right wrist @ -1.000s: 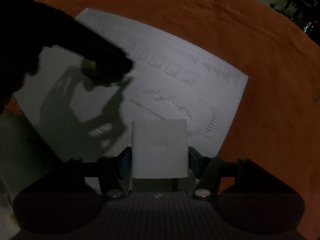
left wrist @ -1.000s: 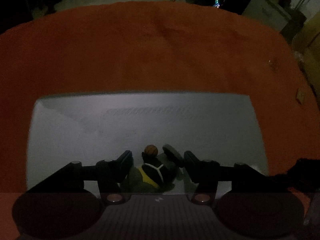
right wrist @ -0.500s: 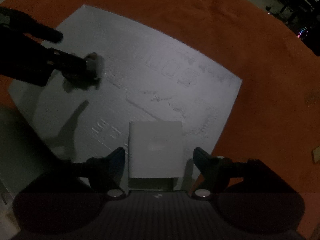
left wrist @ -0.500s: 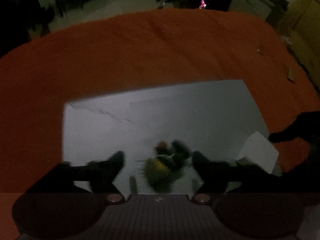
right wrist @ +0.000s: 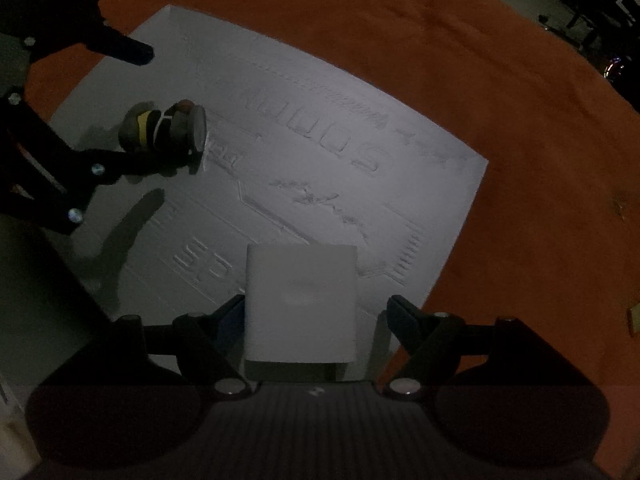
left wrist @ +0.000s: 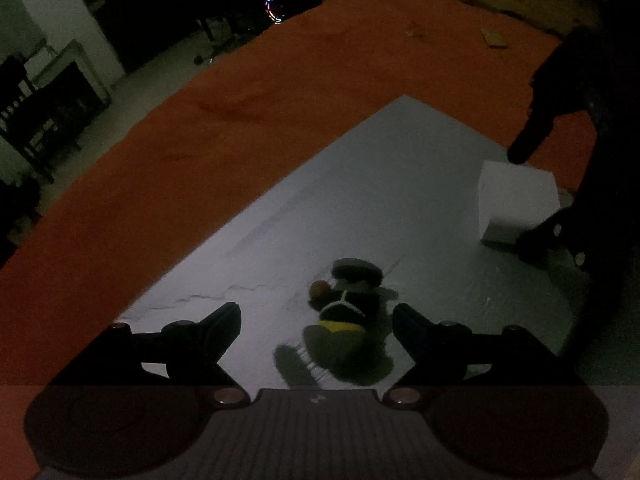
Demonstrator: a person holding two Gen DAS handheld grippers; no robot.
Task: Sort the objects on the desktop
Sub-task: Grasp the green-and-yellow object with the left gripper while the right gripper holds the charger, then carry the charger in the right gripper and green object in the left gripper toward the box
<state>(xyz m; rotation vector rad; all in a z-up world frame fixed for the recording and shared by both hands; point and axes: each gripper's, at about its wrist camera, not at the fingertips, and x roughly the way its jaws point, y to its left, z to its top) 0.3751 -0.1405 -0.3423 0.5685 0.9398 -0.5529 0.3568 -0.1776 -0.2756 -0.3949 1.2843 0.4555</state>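
Note:
A small dark toy figure (left wrist: 346, 316) with a yellow band and an orange ball lies on the white foam board (left wrist: 360, 200). My left gripper (left wrist: 316, 320) is open around it, fingers apart from it. The figure also shows in the right wrist view (right wrist: 164, 126), between the left gripper's fingers (right wrist: 132, 50). A white box (right wrist: 300, 304) rests on the board (right wrist: 420, 168) between the open fingers of my right gripper (right wrist: 316, 316). The left wrist view shows that box (left wrist: 516, 204) with the right gripper's fingers (left wrist: 528, 144) on either side.
The board lies on an orange cloth (left wrist: 240, 112) that covers the table. Small scraps (left wrist: 494, 38) lie on the cloth at the far right. Dark furniture (left wrist: 52, 92) stands beyond the table's left edge.
Both grippers have opened: the left let go of the toy figure and the right let go of the white box. Both now lie on the board. The left gripper's view has swung to the right.

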